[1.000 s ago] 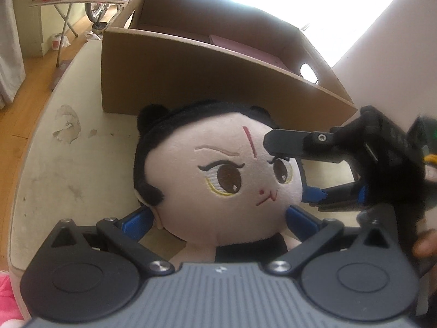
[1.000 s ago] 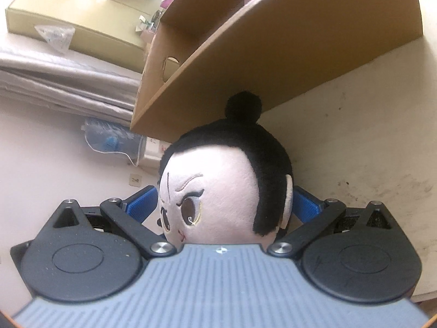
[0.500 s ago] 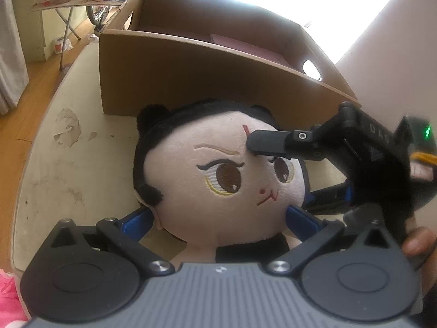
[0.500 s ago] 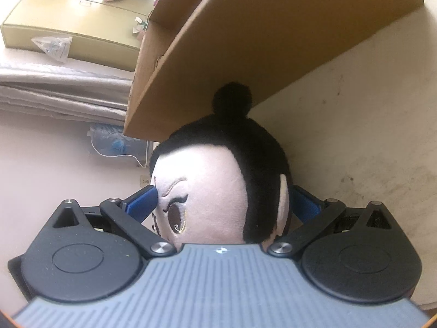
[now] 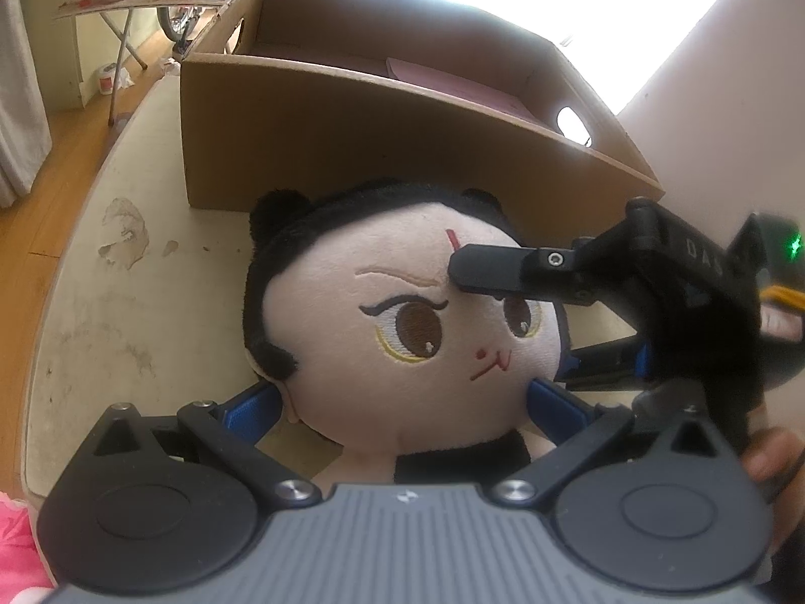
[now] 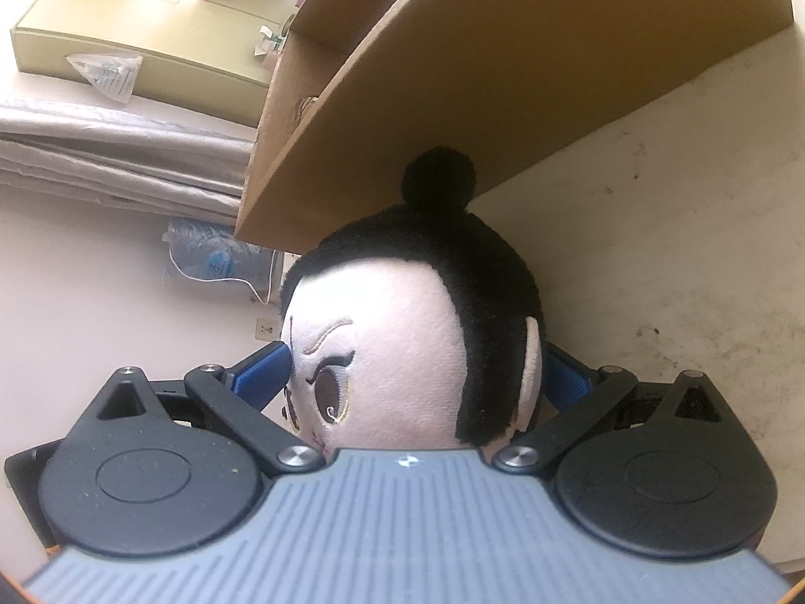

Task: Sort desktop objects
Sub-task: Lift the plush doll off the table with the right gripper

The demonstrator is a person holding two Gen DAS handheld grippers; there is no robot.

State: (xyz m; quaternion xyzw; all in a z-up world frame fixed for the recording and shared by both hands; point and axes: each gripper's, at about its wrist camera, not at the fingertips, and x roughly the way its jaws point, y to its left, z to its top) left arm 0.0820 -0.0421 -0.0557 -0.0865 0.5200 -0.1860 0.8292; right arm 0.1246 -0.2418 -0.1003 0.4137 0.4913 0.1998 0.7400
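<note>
The plush doll (image 5: 402, 332) is clamped at the head by both our left gripper (image 5: 402, 402) and right gripper (image 6: 412, 372), on the table (image 5: 115, 312) — the cardboard box (image 5: 382, 141) at twelve o'clock. We judge the drop-in still ahead — nothing sorted yet.
</note>
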